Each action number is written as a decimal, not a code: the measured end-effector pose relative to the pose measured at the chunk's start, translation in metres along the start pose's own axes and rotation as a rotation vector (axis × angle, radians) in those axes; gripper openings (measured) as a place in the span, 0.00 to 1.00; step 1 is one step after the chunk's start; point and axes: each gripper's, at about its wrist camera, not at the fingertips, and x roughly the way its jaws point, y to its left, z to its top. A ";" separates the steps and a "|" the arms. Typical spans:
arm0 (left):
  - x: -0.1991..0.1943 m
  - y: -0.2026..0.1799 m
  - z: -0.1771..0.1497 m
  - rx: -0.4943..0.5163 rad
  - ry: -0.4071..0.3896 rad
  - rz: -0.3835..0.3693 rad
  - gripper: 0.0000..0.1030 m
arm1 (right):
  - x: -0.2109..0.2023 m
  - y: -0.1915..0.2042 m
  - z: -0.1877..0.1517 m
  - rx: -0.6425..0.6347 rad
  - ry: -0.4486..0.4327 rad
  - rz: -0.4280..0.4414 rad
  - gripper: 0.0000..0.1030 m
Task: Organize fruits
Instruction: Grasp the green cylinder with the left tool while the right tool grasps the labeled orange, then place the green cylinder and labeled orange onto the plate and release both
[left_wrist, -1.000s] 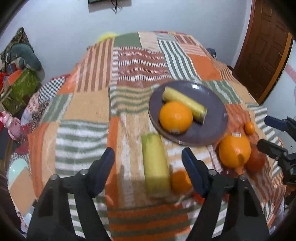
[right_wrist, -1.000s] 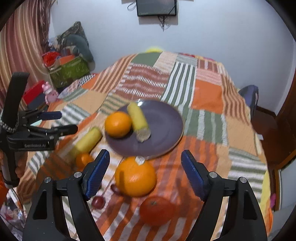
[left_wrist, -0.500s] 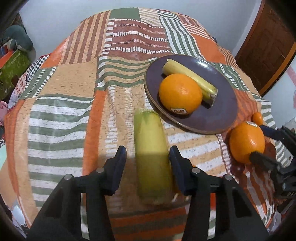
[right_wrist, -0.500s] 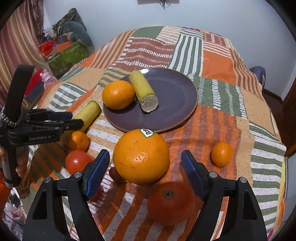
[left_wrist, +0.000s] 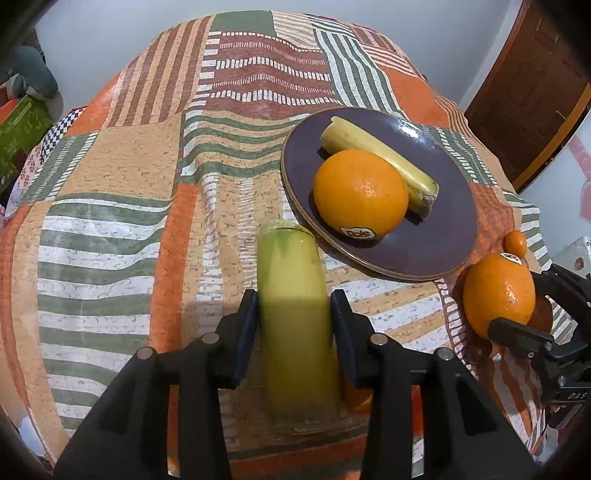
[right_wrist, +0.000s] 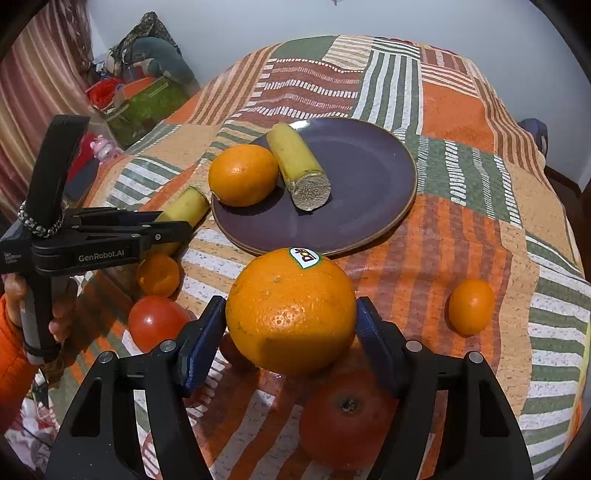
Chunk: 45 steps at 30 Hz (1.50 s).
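A patchwork tablecloth (left_wrist: 122, 177) of orange, green, tan and maroon striped squares covers the table. Beyond its far left corner a green printed box (right_wrist: 147, 107) sits among heaped clutter, near a striped curtain (right_wrist: 40, 96). A brown wooden door (left_wrist: 532, 103) stands at the right.

I see matt woven patchwork cloth (right_wrist: 461, 122) under everything. Ahead of my right gripper (right_wrist: 291, 332): glossy glazed purple plate (right_wrist: 369, 177), ceramic by its look. Between its matt blue pads (right_wrist: 199, 339) sits the dimpled, waxy-skinned Dole orange (right_wrist: 291, 310), glossy paper sticker (right_wrist: 304, 256) on top. My left gripper (left_wrist: 293, 325), matt black plastic, flanks a smooth-skinned banana piece (left_wrist: 291, 295). Plate's banana piece (right_wrist: 299, 166) has a rough grainy cut end. Below the right claw, smooth shiny tomato (right_wrist: 343, 413).
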 end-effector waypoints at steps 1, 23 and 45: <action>-0.002 0.000 0.000 0.000 -0.004 0.001 0.38 | -0.001 0.000 0.000 0.003 -0.001 0.000 0.65; -0.091 -0.016 0.007 0.035 -0.165 0.001 0.37 | -0.064 -0.001 0.026 0.004 -0.176 -0.044 0.64; -0.061 -0.076 0.052 0.111 -0.151 -0.087 0.37 | -0.055 -0.023 0.065 -0.023 -0.229 -0.093 0.64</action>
